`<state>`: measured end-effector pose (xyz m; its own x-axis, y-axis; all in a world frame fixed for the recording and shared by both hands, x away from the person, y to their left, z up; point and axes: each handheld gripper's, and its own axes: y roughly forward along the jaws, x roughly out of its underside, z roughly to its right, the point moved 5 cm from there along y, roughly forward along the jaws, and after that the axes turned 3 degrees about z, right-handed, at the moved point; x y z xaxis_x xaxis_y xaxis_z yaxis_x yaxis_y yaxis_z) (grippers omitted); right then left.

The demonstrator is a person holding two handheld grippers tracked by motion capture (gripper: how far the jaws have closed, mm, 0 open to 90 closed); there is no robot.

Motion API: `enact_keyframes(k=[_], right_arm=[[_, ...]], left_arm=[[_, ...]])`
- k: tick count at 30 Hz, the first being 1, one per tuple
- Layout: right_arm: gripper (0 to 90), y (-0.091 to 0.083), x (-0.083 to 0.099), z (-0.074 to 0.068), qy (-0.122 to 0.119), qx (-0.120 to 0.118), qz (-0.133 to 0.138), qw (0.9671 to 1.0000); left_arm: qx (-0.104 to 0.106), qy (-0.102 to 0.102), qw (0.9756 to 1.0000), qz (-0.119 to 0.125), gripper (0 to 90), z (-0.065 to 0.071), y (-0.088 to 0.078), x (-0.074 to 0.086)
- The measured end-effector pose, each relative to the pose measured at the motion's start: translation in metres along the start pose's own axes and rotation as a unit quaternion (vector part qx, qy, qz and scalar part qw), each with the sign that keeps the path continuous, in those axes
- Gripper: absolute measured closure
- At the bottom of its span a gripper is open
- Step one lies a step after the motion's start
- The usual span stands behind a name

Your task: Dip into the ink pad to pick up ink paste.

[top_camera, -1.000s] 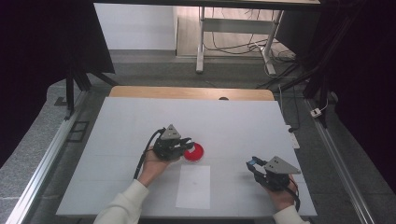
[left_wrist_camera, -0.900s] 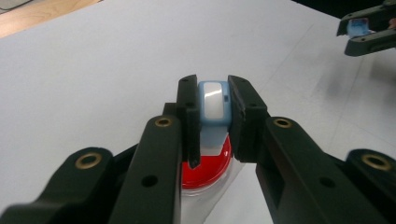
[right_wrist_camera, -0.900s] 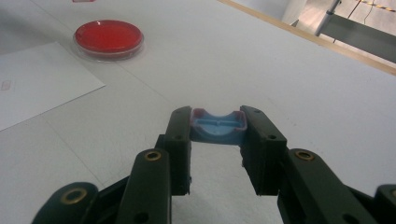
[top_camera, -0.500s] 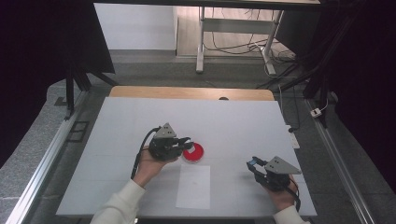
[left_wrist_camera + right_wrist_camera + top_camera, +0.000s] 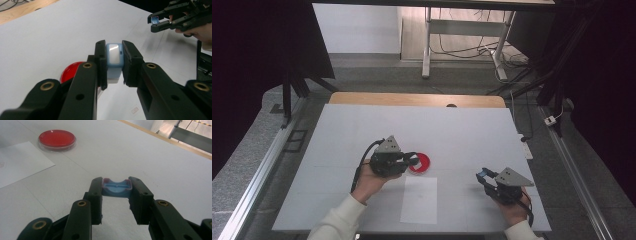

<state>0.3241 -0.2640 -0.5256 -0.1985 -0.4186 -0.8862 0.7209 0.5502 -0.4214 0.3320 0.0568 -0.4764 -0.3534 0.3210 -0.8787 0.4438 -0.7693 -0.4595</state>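
High view
- Worktop (image 5: 362,130): a white board is lying under everything, with a wooden strip along its far edge.
- Left tongs (image 5: 411,161): they are hovering near the middle of the worktop, pointing right, with their tips over the left rim of the red dish (image 5: 421,163).
- Left hand (image 5: 371,176): it is gripping the tool from the near-left side, a pale sleeve trailing behind it.
- Right tongs (image 5: 483,175): they are sitting near the right, near corner, pointing left and far, with a speck of blue at the tips.
- Sheet of paper (image 5: 419,199): it is lying flat just on the near side of the dish, between the two hands.

Left gripper view
- Left tongs (image 5: 114,61): they are pinching a light blue block (image 5: 114,55) with a white face, held upright between the jaws.
- Red dish (image 5: 71,71): it is peeking out on the left, behind the left jaw, resting on the worktop.
- Right tongs (image 5: 160,22): they are showing far off at the upper right, gripping a small blue piece.

Right gripper view
- Right tongs (image 5: 116,188): they are clamping a blue cap (image 5: 116,187), its hollow side facing the camera, clear of the worktop.
- Red dish (image 5: 57,140): it is standing at the far left, well apart from the tips.
- Sheet of paper (image 5: 20,162): it is lying at the left edge, just beside the dish.
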Motion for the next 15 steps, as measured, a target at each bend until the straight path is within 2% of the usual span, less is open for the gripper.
enact_keyframes(k=[15], right_arm=[[64.3,0.000,0.000,0.000,0.003,0.000,0.001,1.0000]], left_arm=[[0.017,0.009,0.9998,-0.005,75.6,0.012,-0.002,0.002]])
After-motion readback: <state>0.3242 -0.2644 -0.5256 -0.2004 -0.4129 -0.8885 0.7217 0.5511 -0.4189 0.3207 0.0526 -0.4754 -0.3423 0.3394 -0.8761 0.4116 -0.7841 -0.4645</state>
